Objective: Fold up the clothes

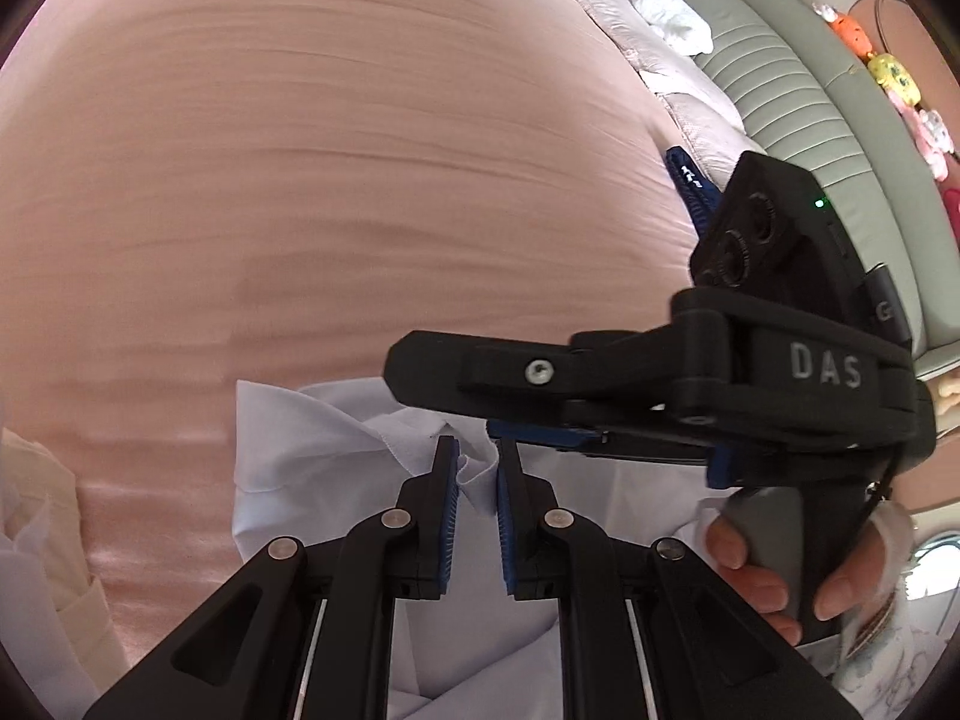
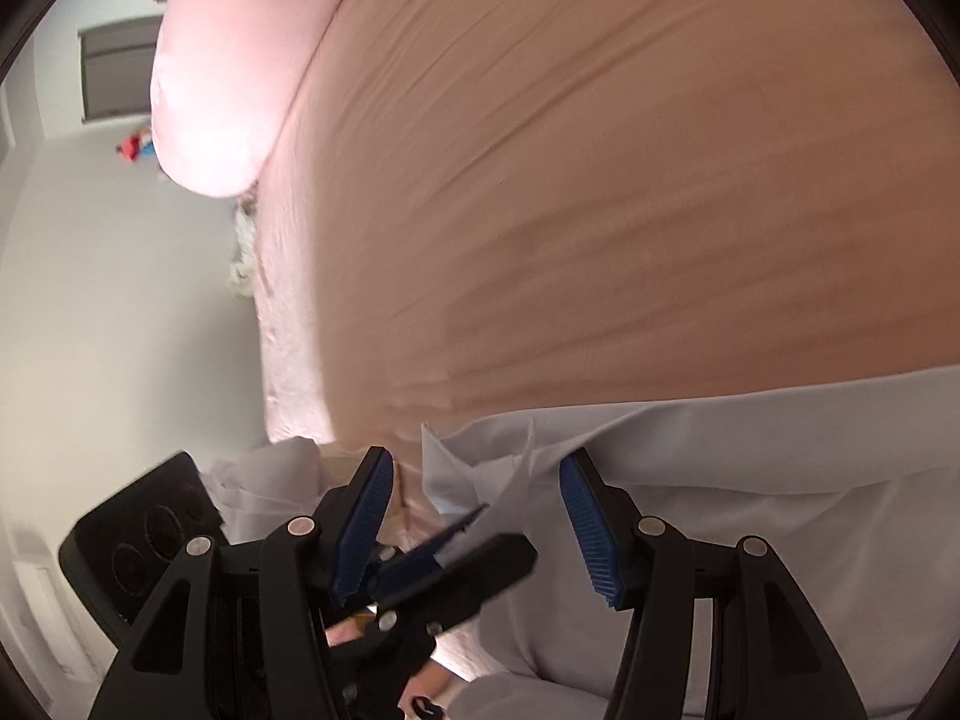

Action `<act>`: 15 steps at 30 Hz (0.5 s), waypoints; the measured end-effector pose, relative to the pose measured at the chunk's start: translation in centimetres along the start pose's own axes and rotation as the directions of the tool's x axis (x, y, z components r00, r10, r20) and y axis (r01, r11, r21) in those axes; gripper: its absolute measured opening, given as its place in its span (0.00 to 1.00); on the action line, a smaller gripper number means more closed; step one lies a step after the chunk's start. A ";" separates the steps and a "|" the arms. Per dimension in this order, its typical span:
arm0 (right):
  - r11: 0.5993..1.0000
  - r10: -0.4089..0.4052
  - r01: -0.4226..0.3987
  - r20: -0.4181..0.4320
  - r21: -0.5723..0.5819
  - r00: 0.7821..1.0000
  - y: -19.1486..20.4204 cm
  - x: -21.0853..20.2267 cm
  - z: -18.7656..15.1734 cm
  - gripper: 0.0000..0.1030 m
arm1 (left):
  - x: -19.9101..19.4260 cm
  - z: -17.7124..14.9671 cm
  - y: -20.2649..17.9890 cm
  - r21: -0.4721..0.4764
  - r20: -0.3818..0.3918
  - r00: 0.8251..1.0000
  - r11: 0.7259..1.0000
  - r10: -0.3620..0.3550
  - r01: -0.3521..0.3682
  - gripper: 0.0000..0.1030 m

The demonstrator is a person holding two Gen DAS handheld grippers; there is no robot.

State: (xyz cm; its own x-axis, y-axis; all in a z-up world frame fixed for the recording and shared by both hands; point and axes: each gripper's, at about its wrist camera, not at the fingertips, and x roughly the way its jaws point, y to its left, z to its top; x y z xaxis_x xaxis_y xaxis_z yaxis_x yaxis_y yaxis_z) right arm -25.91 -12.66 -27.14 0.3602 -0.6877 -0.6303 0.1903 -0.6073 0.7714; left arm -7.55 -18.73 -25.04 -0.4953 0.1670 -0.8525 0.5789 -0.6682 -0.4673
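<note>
1. Left wrist view: the left gripper [image 1: 477, 474] pinches a bunched edge of the white garment [image 1: 312, 450], its jaws nearly together on the cloth. The garment lies at 6 o'clock on the pink bedsheet [image 1: 330, 180].
2. The right gripper [image 2: 477, 516] stands spread wide over the same garment [image 2: 720, 480], gripping nothing.
3. My judgement: bring the right jaws down on a single layer of the edge toward 3 o'clock, well apart from the left pinch.
4. Keep the edge taut between both, or the fold wrinkles.
</note>
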 end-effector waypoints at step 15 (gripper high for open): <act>0.967 -0.134 0.142 0.052 -0.209 0.990 2.5 -1.3 -3.1 0.12 | -1.2 -0.4 -0.5 0.018 -0.082 0.991 0.994 -0.106 0.108 0.10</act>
State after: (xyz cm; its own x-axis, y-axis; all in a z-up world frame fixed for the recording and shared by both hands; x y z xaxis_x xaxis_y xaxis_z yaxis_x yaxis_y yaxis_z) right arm -23.10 -12.03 -24.08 0.2837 -0.6195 -0.7320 0.4266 -0.6021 0.6749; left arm -7.04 -18.28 -23.89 -0.4990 0.2958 -0.8145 0.5103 -0.6594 -0.5521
